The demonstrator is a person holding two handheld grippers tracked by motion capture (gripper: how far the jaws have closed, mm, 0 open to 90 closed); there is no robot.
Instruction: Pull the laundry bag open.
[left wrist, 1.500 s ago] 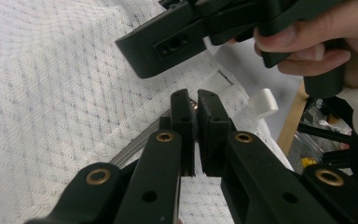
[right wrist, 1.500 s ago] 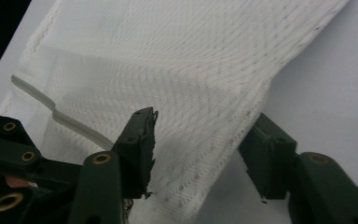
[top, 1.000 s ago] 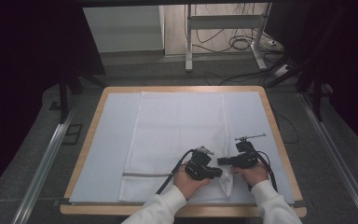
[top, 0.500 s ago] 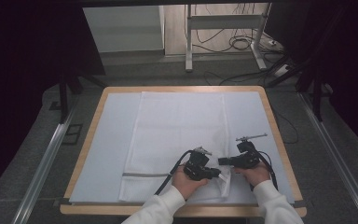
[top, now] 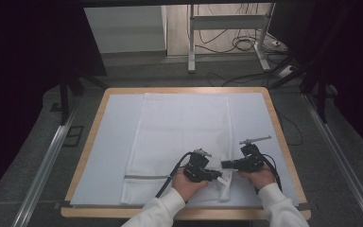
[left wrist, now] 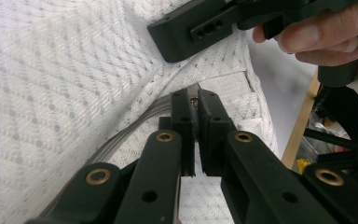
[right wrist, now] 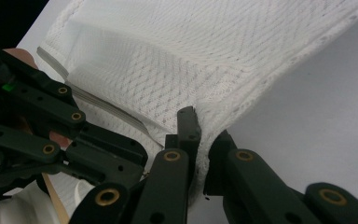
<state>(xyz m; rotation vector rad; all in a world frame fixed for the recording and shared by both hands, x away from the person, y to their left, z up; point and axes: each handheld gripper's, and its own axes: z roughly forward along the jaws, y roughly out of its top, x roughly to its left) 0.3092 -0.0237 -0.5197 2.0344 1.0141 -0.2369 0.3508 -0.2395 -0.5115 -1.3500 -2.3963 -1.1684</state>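
Note:
A white mesh cloth [top: 179, 127] with a grey strip [top: 146, 177] near its front edge lies flat on the table. Both grippers work at its near right corner. My left gripper [top: 216, 175] is shut on the end of the grey strip [left wrist: 135, 123]; in the left gripper view its jaws [left wrist: 196, 95] pinch a small metal piece there. My right gripper [top: 227, 165] faces it from the right and is shut on the cloth's right edge [right wrist: 242, 93], with fabric between its jaws [right wrist: 206, 128]. The corner is slightly lifted and rumpled between the two grippers.
A pale sheet [top: 108, 142] covers the wooden table [top: 275, 118]. Metal rails [top: 47, 161] run along both sides. Beyond the far edge are a desk frame [top: 191, 42] and floor cables [top: 246, 45]. Dark curtains hang left and right.

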